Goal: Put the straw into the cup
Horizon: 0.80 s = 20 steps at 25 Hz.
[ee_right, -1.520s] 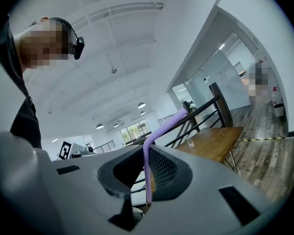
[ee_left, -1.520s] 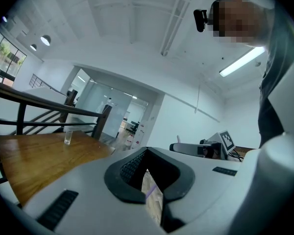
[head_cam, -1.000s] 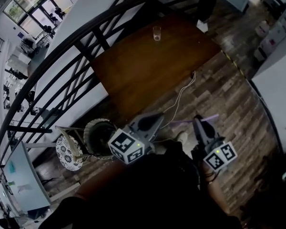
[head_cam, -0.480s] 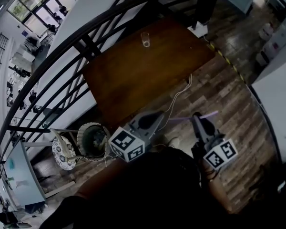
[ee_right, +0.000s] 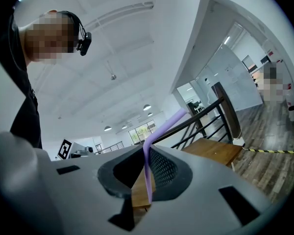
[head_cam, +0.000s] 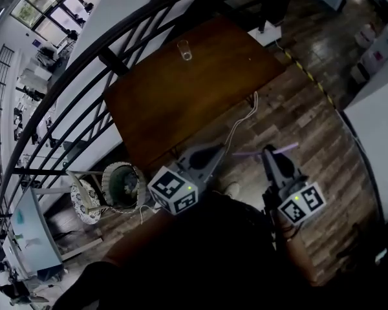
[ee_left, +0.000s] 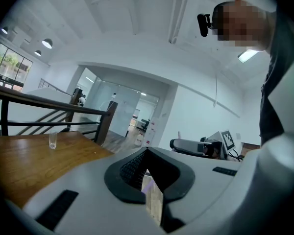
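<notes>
Wood-plank floor (head_cam: 313, 108) on a railed landing; black railing (head_cam: 84, 63) runs behind a brown worktop (head_cam: 174, 108).

Cup (head_cam: 185, 50): clear, upright, alone near the far edge of the worktop, close to the railing. Looks empty from the left gripper view, though it is small there.

Straw (head_cam: 265, 151): purple, bendy type. Right tongs (head_cam: 271, 155) are clamped on it. In the right gripper view the lower length sits between the jaws and the bent end angles up and away past the tips. From the head view it lies crosswise at the tong tips, over the floor and well apart from the cup.

Left tongs (head_cam: 210, 155): jaws drawn together, nothing between them, held beside the right pair short of the worktop's near edge.

Stage, by judgement: carry and approach, insertion not yet begun.

Notes for doing it well:
- Close in on the far side of the worktop before lowering anything.
- Turn the wrist so the long end points down, then bring it over the rim from above.
- Cup is light and near the edge. A sideways knock could tip it, so the left tongs could steady its wall.
- White cable (head_cam: 240, 124) trails off the near edge; keep clear of it.
</notes>
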### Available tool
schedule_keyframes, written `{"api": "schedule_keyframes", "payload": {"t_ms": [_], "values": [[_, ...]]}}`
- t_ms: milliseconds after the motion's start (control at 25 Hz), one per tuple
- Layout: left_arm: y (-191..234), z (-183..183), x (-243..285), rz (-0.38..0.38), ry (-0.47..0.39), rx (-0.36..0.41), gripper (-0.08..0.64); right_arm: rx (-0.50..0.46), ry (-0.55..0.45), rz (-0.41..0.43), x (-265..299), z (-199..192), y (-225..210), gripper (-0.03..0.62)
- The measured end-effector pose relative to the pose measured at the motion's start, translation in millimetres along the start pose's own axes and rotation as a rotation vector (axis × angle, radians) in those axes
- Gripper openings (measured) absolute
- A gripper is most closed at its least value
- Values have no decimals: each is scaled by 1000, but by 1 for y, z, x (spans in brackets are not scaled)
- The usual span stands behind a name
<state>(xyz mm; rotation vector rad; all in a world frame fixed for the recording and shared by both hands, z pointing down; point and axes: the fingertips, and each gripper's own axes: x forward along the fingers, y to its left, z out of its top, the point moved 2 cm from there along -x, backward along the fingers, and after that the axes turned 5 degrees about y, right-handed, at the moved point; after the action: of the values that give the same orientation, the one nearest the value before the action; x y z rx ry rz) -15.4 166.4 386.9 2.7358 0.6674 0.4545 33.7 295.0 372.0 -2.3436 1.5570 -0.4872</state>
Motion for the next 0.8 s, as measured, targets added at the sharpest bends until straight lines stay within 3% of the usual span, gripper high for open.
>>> {"api": "schedule_keyframes", "payload": {"t_ms": [480,800], "values": [[44,8,39,0,33,-21,11,42,15,-7,38,8,-40,40],[108,33,51,2,18,-43,11,26,30,-12,104,22,-58,40]]}}
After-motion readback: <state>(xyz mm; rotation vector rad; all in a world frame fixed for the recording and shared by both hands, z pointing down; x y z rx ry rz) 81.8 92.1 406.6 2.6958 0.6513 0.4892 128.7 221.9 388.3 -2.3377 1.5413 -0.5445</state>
